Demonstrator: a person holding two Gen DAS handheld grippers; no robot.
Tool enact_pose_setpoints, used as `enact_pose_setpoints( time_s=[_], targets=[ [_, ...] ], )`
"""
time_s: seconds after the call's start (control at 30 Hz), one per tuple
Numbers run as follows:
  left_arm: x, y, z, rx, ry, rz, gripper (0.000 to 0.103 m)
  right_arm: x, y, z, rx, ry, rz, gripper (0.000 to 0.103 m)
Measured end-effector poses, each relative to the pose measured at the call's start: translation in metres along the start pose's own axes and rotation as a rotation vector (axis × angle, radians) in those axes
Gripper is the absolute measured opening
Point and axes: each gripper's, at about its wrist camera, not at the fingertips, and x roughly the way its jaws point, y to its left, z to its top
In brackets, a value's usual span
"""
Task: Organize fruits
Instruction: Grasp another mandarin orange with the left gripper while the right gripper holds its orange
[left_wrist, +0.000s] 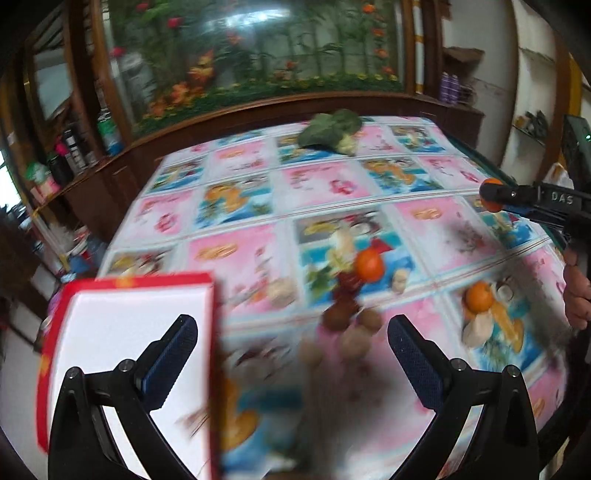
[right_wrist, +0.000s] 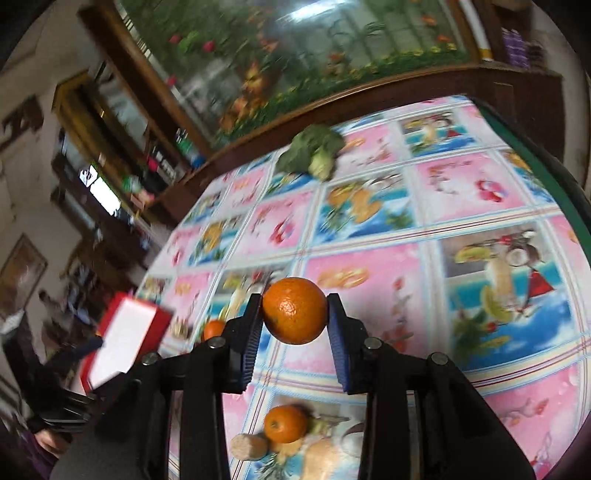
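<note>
My right gripper (right_wrist: 294, 304) is shut on an orange (right_wrist: 295, 321) and holds it above the table. In the left wrist view that gripper (left_wrist: 490, 195) comes in from the right edge with the orange (left_wrist: 492, 206) between its fingers. My left gripper (left_wrist: 293, 332) is open and empty, low over the table. Its left finger (left_wrist: 177, 347) overlaps a red box with a white inside (left_wrist: 122, 332). On the cloth lie two more oranges (left_wrist: 369, 264) (left_wrist: 479, 295) and several blurred brown round fruits (left_wrist: 336, 317). In the right wrist view the box (right_wrist: 125, 339) sits at the far left.
A green leafy vegetable (left_wrist: 332, 131) lies at the table's far edge. A patterned fruit-print cloth (left_wrist: 332, 192) covers the table. Behind it stands a wooden cabinet with a large glass tank (left_wrist: 251, 55). A hand (left_wrist: 576, 291) shows at the right edge.
</note>
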Motion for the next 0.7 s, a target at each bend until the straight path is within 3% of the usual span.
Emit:
enact_pose_setpoints(
  time_s=[0.27,0.43,0.5,0.57,0.7],
  targets=[
    [0.056,-0.031,0.028,0.14,0.032,-0.074,0.1,0.008,-0.006,-0.003,0.067,0.066,0.04,0.036],
    [0.076,-0.035,0.038,0.115,0.091,-0.129,0.094,0.012,-0.005,-0.006,0.072,0.097,0.049,0.036],
    [0.082,-0.034,0.04,0.101,0.107,-0.135,0.088,0.012,-0.005,-0.007,0.073,0.1,0.052,0.036],
    [0.09,-0.035,0.04,0.093,0.129,-0.153,0.073,0.012,-0.004,-0.007,0.069,0.1,0.054,0.036],
    [0.099,-0.031,0.042,0.055,0.15,-0.213,0.064,0.013,-0.002,-0.008,0.067,0.104,0.062,0.036]
  ],
)
